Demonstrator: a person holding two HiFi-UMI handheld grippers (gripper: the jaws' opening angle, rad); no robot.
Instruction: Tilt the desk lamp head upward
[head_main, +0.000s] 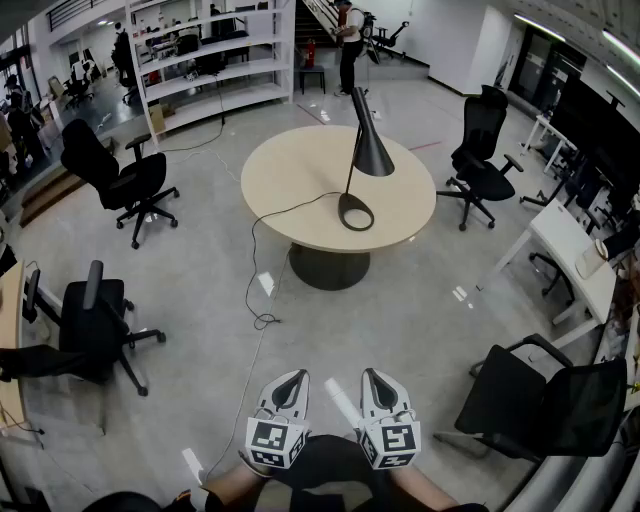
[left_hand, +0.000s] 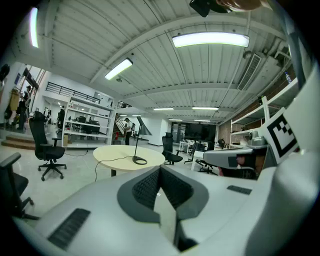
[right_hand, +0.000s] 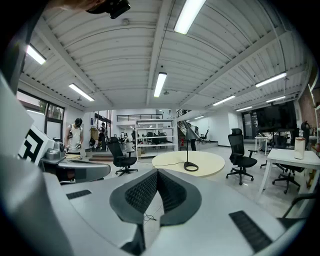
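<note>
L gripper (head_main: 295, 378) + R gripper (head_main: 372, 376): low at btm of head view, side by side, jaws pinched together at tips, nothing btwn. Lamp (head_main: 358, 120) upright on round table (head_main: 280, 190), straight ahead, well apart from both. Head (head_main: 373, 158) = black cone, opening facing down. Ring base (head_main: 355, 212) near table's front edge; cord (head_main: 262, 250) drops off edge to floor. Chairs (head_main: 120, 185) around table.

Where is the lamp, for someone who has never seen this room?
Find the round beige table in the middle of the floor. The lamp stands on it: a thin black stem on a ring base, with a dark cone head. Nothing else is on the table but its cord.
</note>
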